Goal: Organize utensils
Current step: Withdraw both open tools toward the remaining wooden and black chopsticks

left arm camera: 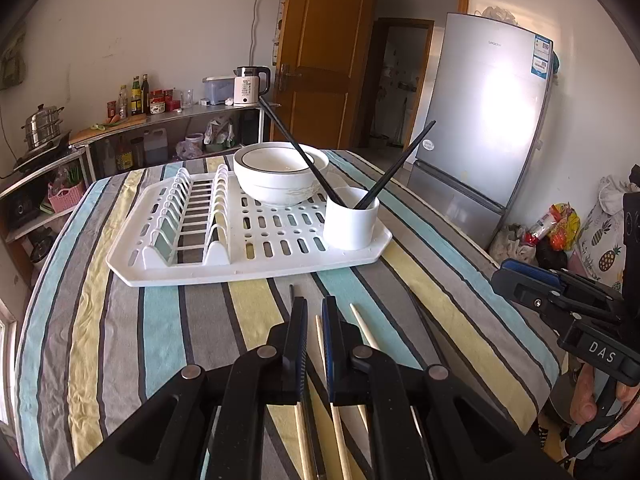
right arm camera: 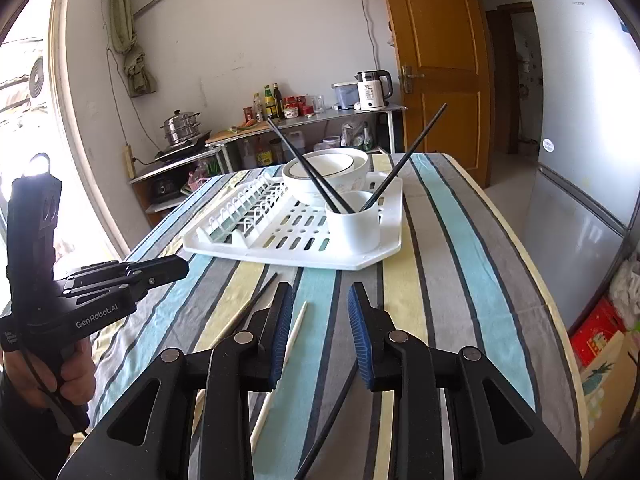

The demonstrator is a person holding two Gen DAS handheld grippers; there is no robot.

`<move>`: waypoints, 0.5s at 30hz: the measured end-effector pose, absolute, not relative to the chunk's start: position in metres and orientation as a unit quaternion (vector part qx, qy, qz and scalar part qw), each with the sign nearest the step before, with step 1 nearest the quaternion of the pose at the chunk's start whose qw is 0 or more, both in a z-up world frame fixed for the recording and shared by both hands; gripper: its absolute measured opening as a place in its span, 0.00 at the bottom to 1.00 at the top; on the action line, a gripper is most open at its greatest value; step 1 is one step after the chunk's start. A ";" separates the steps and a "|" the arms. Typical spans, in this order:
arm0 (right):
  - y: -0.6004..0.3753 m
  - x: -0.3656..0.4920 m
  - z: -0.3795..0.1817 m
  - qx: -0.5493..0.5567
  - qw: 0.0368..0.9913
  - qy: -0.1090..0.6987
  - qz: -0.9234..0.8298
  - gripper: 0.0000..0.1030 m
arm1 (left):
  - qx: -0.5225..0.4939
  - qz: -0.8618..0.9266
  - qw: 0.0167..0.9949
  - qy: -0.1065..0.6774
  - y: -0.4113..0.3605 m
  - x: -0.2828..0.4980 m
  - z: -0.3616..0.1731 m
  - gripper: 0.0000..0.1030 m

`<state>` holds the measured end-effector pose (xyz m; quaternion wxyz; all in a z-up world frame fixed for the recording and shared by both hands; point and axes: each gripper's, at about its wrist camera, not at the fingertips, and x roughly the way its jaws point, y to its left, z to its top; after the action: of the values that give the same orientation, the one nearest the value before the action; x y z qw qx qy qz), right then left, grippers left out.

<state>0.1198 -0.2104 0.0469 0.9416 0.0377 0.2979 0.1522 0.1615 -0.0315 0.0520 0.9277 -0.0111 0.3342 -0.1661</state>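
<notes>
Left gripper [left arm camera: 315, 312] is sitting nearly shut, gripping nothing, over the wooden chopsticks [left arm camera: 362, 326] lying at 6 o'clock of the white drying rack [left arm camera: 248, 268]. Only the right wrist view is showing the right gripper [right arm camera: 320, 300] standing part open and empty, with a black chopstick [right arm camera: 256, 300] at its 9 o'clock; two more are leaning in the white cup [right arm camera: 354, 226].

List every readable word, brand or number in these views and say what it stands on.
"DAS": black body of the right gripper.
"GenRobot.AI": black body of the left gripper.
"55": display of the white electric kettle.
Silver fridge brand and blue sticker, and round white sticker: too blurred.
</notes>
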 end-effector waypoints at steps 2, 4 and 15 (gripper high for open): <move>-0.209 0.112 0.042 0.040 0.940 0.302 0.154 0.29 | -0.009 -0.159 0.929 0.335 -0.031 0.153 0.049 0.06; -0.208 0.106 0.037 0.040 0.938 0.307 0.154 0.29 | -0.006 -0.155 0.929 0.336 -0.031 0.144 0.047 0.06; -0.204 0.088 0.018 0.042 0.933 0.326 0.150 0.29 | 0.003 -0.145 0.926 0.349 -0.032 0.123 0.028 0.09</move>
<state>0.0877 -0.2043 0.0177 0.9326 0.0415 0.3258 0.1498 0.1231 -0.0323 0.0281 0.9258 0.0033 0.3492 -0.1446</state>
